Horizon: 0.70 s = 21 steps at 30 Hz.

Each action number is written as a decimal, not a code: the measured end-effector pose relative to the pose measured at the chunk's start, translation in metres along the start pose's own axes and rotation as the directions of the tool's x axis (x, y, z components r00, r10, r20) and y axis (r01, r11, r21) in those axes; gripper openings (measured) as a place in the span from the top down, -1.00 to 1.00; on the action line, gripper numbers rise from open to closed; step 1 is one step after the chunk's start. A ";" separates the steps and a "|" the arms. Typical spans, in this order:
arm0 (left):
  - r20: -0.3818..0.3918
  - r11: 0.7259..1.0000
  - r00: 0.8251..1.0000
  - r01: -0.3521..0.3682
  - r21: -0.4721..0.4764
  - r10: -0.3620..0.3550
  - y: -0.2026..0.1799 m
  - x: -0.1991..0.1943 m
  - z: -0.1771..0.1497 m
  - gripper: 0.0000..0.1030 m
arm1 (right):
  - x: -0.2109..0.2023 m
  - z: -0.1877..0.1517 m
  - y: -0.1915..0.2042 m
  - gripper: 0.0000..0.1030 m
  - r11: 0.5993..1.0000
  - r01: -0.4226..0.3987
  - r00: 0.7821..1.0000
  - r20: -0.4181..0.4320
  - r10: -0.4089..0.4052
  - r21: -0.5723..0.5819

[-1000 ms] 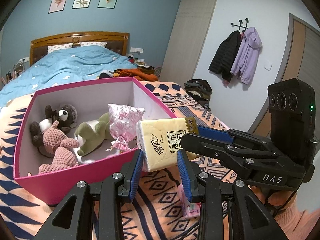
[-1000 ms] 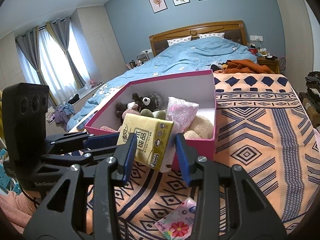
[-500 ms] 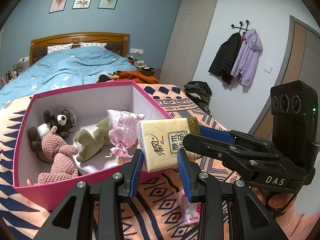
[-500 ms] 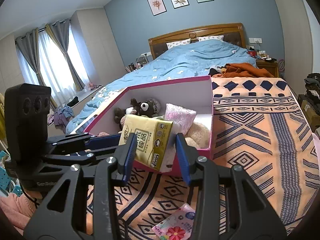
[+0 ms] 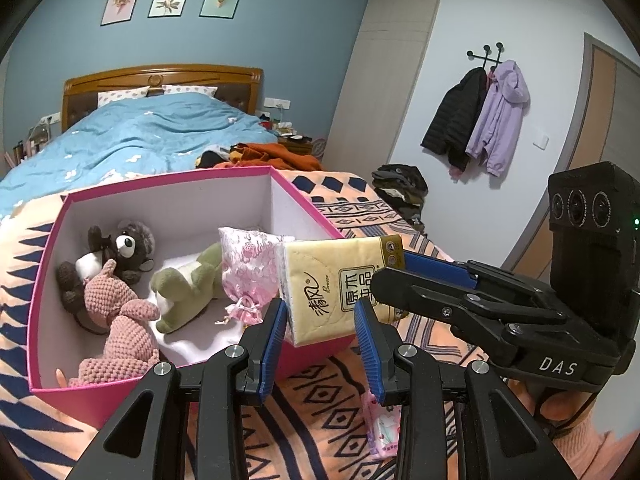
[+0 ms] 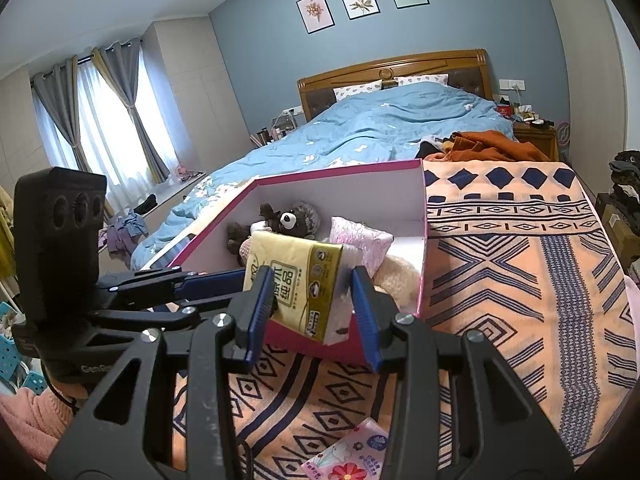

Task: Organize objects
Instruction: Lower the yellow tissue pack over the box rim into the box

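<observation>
Two wrist cameras, side by side over a patterned blanket (image 5: pixel 332 424), facing the bed's headboard.
Each looks forward and slightly down along its own claw from close behind the fingers. Both share the pink box (image 5: pixel 60 396) just ahead, the yellow tissue pack (image 6: pixel 296 280) between them, and the other claw entering sideways.

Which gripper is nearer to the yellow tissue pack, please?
Right. The right gripper clamps the tissue pack by one end; the left gripper sits just short of its near edge, contact unclear.
</observation>
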<state>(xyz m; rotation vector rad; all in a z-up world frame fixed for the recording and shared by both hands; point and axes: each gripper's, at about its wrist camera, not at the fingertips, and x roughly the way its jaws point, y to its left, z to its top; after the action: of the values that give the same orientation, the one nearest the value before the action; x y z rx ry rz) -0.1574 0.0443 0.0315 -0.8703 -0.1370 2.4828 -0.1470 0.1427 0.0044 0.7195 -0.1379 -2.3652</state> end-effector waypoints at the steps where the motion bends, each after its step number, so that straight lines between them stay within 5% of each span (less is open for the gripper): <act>1: 0.001 1.000 1.000 0.001 -0.002 -0.001 0.001 0.000 0.001 0.31 | 0.001 0.000 0.000 0.17 1.000 0.001 1.000 -0.001 -0.001 0.001; 21: -0.004 1.000 1.000 -0.003 -0.008 0.003 0.005 0.007 0.004 0.31 | 0.004 0.003 -0.002 0.17 1.000 0.002 1.000 0.001 -0.002 0.003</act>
<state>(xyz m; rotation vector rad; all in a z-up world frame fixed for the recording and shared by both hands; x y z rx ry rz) -0.1667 0.0439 0.0298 -0.8795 -0.1444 2.4845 -0.1520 0.1412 0.0043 0.7203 -0.1415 -2.3680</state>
